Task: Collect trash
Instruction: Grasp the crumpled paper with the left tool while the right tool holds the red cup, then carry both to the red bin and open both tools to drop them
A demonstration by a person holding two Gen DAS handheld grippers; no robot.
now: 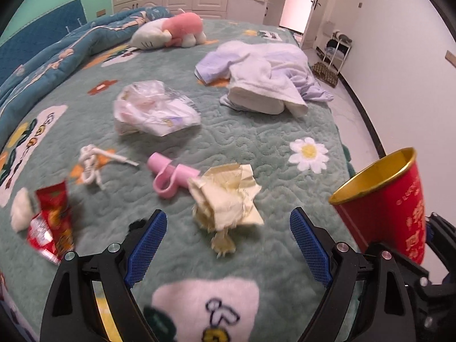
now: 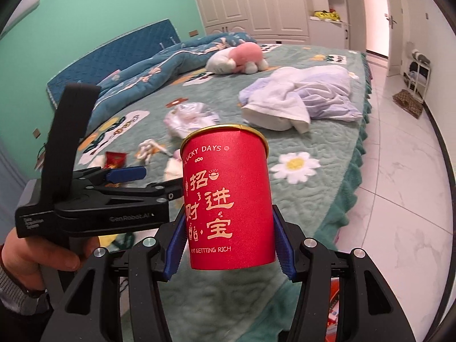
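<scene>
My left gripper is open and empty, its blue pads on either side of a crumpled yellowish paper wad on the green bedspread. Near it lie a pink plastic piece, a white knotted string, a red snack wrapper beside a white wad, and a crumpled clear plastic bag. My right gripper is shut on a red cup with a gold rim, held upright at the bed's edge; the cup also shows in the left wrist view.
A pile of white and lilac clothes, a pink and white plush toy and a blue quilt lie farther back on the bed. White tiled floor runs along the right side, with a shelf near the door.
</scene>
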